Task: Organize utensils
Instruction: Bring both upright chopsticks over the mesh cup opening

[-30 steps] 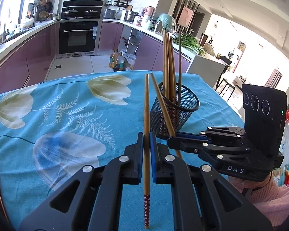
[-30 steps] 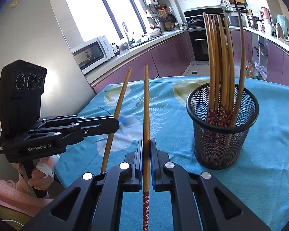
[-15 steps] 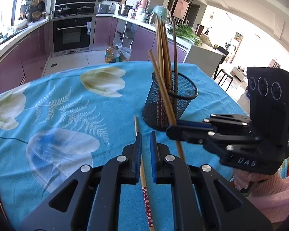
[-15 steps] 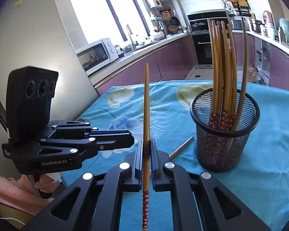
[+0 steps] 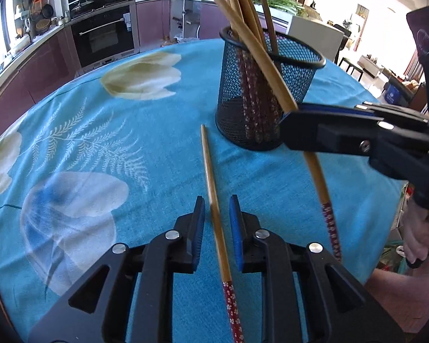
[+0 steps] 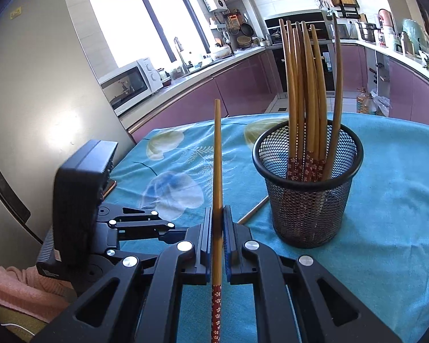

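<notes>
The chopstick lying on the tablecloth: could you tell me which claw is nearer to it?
Left. The left claw straddles the loose chopstick, jaws opening, pads clear of it. The right claw sits off to its side, clamped on another chopstick.

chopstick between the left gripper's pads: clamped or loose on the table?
Loose. The chopstick lies flat on the tablecloth; the opening left gripper shows a gap at each pad.

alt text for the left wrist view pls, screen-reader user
The left hand-held gripper, jaws opening, straddles a chopstick lying on a blue floral tablecloth. Beyond stands a black mesh cup of chopsticks; at right, the right hand-held gripper clamps another chopstick.
</notes>
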The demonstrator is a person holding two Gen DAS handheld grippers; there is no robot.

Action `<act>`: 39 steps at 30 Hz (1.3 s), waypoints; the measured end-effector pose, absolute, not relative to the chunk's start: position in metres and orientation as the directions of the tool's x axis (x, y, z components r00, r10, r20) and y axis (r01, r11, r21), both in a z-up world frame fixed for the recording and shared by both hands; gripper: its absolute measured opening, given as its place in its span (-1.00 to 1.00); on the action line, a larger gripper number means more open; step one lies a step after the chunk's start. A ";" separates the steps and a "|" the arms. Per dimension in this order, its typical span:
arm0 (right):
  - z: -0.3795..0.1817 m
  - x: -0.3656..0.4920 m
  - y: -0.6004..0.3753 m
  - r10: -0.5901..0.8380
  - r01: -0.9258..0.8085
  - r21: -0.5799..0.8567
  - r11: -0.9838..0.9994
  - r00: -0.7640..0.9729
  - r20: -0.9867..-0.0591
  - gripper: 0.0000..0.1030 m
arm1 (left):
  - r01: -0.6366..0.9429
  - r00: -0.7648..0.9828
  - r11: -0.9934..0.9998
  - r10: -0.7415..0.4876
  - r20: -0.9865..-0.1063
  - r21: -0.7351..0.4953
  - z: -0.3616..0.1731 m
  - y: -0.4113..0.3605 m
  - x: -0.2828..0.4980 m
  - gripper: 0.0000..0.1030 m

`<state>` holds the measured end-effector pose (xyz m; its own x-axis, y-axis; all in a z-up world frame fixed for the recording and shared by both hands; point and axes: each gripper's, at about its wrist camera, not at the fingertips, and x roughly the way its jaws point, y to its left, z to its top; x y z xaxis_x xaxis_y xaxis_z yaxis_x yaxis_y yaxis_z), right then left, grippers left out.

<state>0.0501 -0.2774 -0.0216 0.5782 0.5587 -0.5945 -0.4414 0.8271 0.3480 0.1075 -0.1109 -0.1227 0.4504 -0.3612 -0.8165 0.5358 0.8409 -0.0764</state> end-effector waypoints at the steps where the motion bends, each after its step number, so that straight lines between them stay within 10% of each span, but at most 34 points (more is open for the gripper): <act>1: -0.022 0.050 -0.279 0.558 -0.439 0.349 0.828 0.579 -0.595 -0.88 | 0.536 0.452 0.842 -0.353 -0.819 -0.067 -0.125 -0.112 0.108 -0.65; 39: -0.001 0.042 -0.294 0.555 -0.438 0.341 0.832 0.641 -0.531 -0.88 | 0.496 0.544 0.836 -0.508 -0.667 -0.232 -0.048 -0.070 0.091 -0.86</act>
